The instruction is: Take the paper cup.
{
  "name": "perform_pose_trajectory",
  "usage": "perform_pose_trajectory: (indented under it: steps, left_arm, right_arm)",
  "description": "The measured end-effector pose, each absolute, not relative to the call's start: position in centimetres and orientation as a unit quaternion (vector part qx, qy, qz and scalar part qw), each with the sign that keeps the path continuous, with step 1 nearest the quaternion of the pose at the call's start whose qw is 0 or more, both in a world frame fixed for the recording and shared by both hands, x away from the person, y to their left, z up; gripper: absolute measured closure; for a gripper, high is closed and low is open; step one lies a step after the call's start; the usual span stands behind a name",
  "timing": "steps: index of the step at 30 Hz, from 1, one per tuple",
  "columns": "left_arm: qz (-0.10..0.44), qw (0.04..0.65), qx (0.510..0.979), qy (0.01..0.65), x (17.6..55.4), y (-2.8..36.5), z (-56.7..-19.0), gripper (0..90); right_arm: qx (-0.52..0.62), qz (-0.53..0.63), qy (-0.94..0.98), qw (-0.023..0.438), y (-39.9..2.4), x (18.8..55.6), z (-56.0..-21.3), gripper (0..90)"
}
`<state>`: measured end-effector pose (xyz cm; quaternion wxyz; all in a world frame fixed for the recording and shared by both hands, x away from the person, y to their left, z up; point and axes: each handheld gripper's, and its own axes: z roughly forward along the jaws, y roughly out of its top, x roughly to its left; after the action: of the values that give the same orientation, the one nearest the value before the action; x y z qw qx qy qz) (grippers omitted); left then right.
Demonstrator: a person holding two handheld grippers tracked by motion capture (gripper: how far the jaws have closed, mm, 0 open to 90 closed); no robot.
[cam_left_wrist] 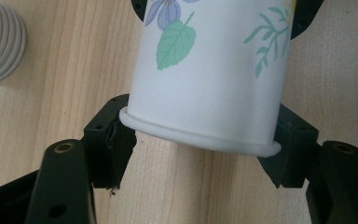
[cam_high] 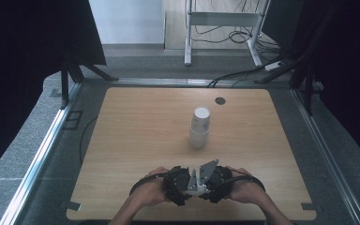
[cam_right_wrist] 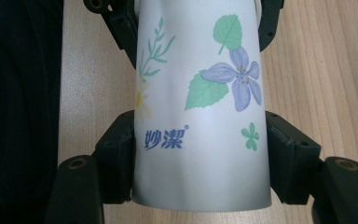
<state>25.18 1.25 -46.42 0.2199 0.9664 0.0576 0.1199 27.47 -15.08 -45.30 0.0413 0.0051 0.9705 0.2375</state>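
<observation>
A white paper cup (cam_left_wrist: 209, 70) printed with purple flowers and green leaves lies on its side just above the wooden table (cam_high: 136, 140), held from both ends. My left gripper (cam_left_wrist: 200, 140) is shut on it at the rolled rim. My right gripper (cam_right_wrist: 200, 154) is shut on the cup (cam_right_wrist: 200, 116) near its other end, by the blue printed characters. In the high view the two grippers (cam_high: 180, 185) (cam_high: 218, 180) meet near the front edge with the cup (cam_high: 198, 189) between them. A stack of pale cups (cam_high: 199, 127) stands upright at mid-table.
The ribbed side of the stack (cam_left_wrist: 0, 42) shows beyond the left gripper. A round cable hole (cam_high: 220, 101) sits near the table's far edge. Metal rails (cam_high: 47, 145) run along both sides. A dark surface (cam_right_wrist: 18, 112) lies to the left in the right gripper view.
</observation>
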Motion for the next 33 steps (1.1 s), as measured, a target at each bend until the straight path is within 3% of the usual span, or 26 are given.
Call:
perform_pose_trajectory:
  steps: [9,16,33]
  left_arm:
    - [0.112,0.217,0.969,0.042,25.5,1.6,-46.2,30.2]
    - [0.092,0.244,0.964,0.052,26.0,2.1,-45.9,23.1]
    - [0.047,0.385,0.917,0.089,27.3,4.7,-44.7,18.0]
  right_arm:
    - [0.007,0.245,0.969,0.04,-15.3,27.5,-45.1,36.2]
    - [0.016,0.263,0.964,0.033,-15.8,27.7,-44.8,36.1]
    - [0.038,0.325,0.945,0.02,-17.6,28.3,-43.8,36.0]
